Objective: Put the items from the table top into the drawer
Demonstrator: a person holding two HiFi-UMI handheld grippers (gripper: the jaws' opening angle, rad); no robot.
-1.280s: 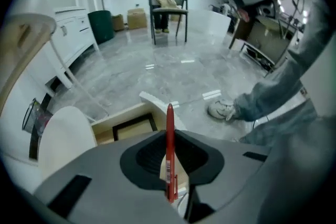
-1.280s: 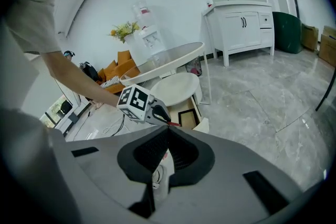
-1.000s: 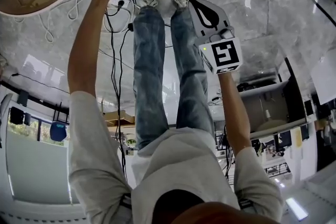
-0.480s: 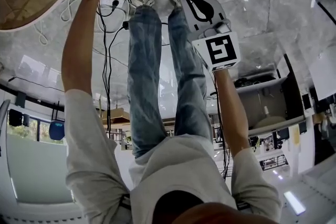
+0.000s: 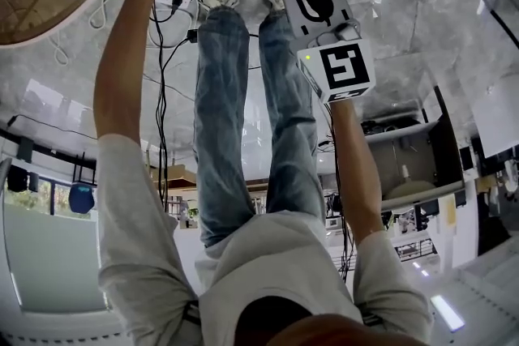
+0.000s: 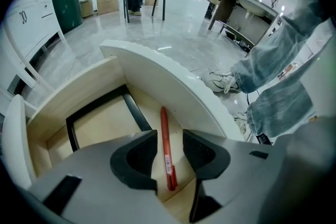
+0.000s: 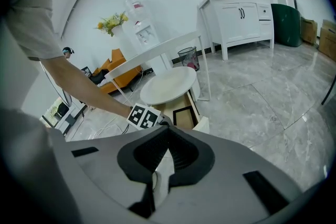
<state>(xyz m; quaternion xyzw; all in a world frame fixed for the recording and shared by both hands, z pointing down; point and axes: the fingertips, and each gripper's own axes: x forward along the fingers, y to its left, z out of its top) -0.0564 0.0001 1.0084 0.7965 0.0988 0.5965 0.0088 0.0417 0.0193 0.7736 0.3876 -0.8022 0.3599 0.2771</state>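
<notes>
The left gripper (image 6: pixel 169 138), lower than a second earlier, has just opened its jaws wide, and the red pen (image 6: pixel 166 148) lies loose directly beneath them on the wooden floor of the open drawer (image 6: pixel 68 93), while the right gripper (image 7: pixel 167 134) hangs apart, jaws closed and empty.

Pen (image 6: pixel 166 148) lies in drawer (image 6: pixel 73 89) beside divider (image 6: pixel 137 112)
</notes>
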